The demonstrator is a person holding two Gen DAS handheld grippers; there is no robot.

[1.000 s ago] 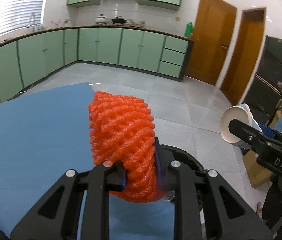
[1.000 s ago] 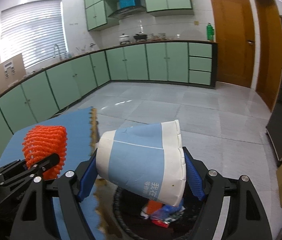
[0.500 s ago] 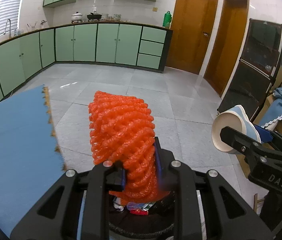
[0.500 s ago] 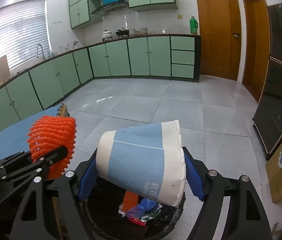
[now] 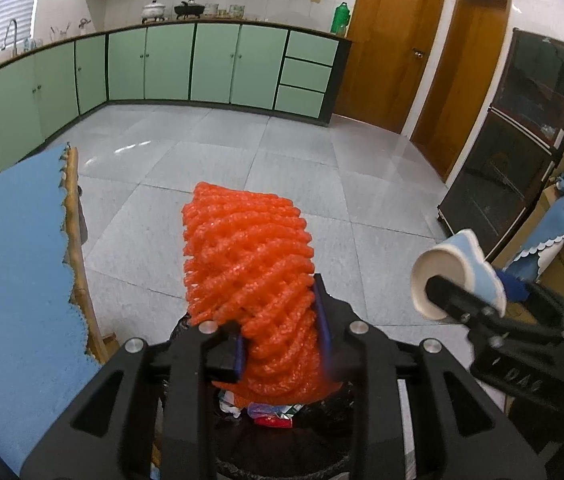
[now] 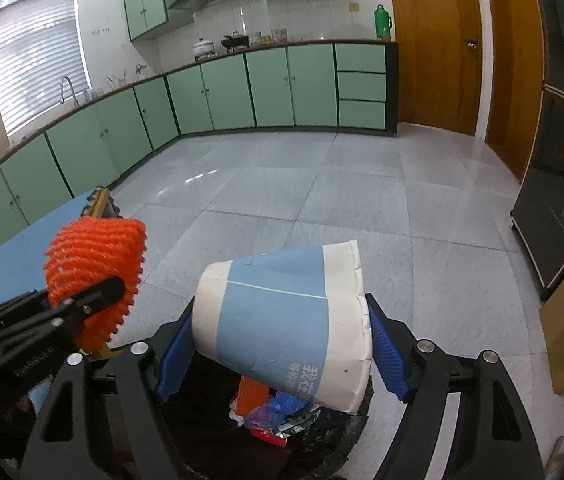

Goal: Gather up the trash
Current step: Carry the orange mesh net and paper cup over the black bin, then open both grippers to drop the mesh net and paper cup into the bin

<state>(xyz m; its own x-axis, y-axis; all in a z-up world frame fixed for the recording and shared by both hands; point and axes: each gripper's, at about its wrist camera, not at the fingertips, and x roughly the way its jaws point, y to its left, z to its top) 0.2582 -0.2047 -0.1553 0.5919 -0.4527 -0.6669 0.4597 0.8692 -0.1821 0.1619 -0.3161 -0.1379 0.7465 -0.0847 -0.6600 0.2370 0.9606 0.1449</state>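
Left wrist view: the left gripper [image 5: 279, 344] clamps an orange foam mesh sleeve [image 5: 249, 276] above the black-lined trash bin [image 6: 334, 440]. The right gripper [image 6: 277, 356] grasps a crushed blue-and-white paper cup [image 6: 286, 324] sideways over the same bin, beside the blue table [image 5: 9, 248].

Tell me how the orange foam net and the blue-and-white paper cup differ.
The orange foam net sleeve is an open mesh standing upright in the left gripper; the blue-and-white paper cup is solid-walled, printed, dented and lies sideways in the right gripper. Both are clamped above the black trash bin.
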